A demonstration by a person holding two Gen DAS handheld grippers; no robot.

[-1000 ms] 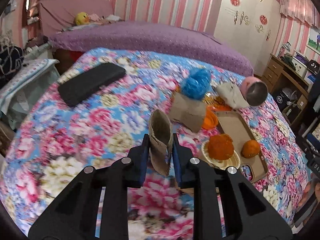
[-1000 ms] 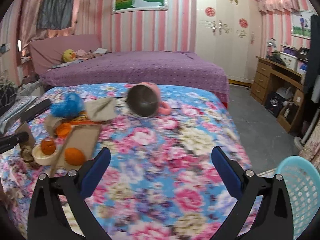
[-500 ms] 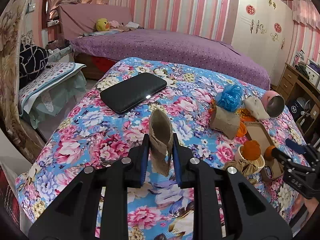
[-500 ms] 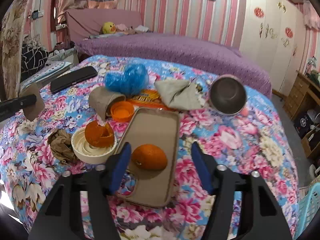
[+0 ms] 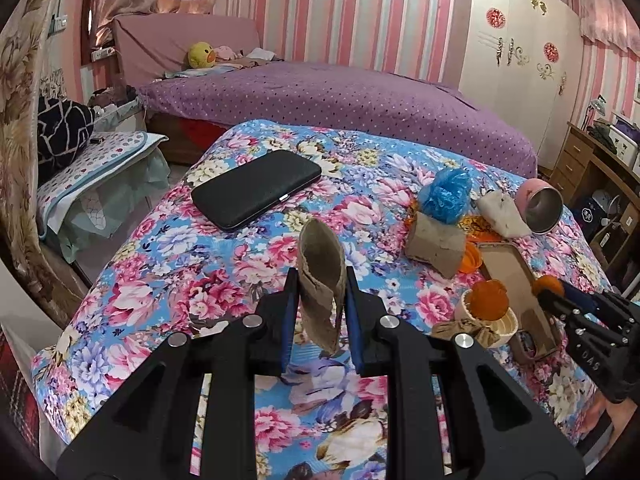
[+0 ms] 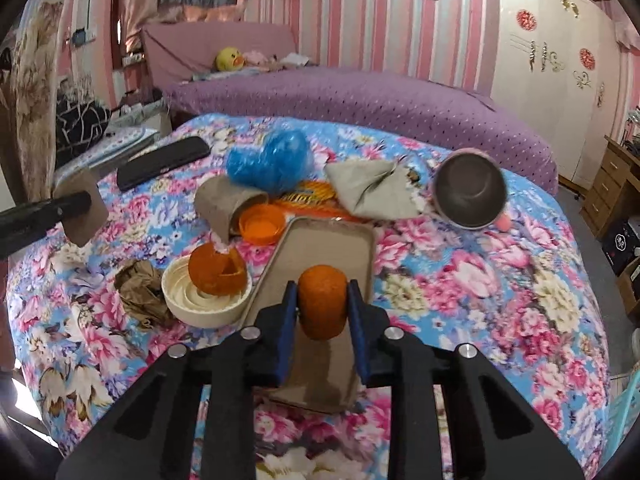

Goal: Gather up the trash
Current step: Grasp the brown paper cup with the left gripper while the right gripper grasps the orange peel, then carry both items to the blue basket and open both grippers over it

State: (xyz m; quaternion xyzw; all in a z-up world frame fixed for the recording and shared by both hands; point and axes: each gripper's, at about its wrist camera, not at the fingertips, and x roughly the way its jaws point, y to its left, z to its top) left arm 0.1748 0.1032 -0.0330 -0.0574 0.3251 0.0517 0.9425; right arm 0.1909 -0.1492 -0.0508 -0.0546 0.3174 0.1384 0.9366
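- right gripper (image 6: 322, 308): jaws closing on the orange peel ball (image 6: 322, 306), pads already at both its sides; it sits on the tan tray (image 6: 340, 240). Squeeze gently, peel probably crushes; lift straight up so the tray stays put.
- left gripper (image 5: 320, 312): clenched on a flattened cardboard piece (image 5: 323, 280), held clear above the floral bedspread (image 5: 160, 280). Keep it steady and out of the right side's path.
- next out: crumpled brown paper (image 6: 140, 288), peel in white dish (image 6: 208, 300).
- farther: paper cup (image 6: 224, 208), blue bag (image 6: 268, 164), apparently trash to collect.
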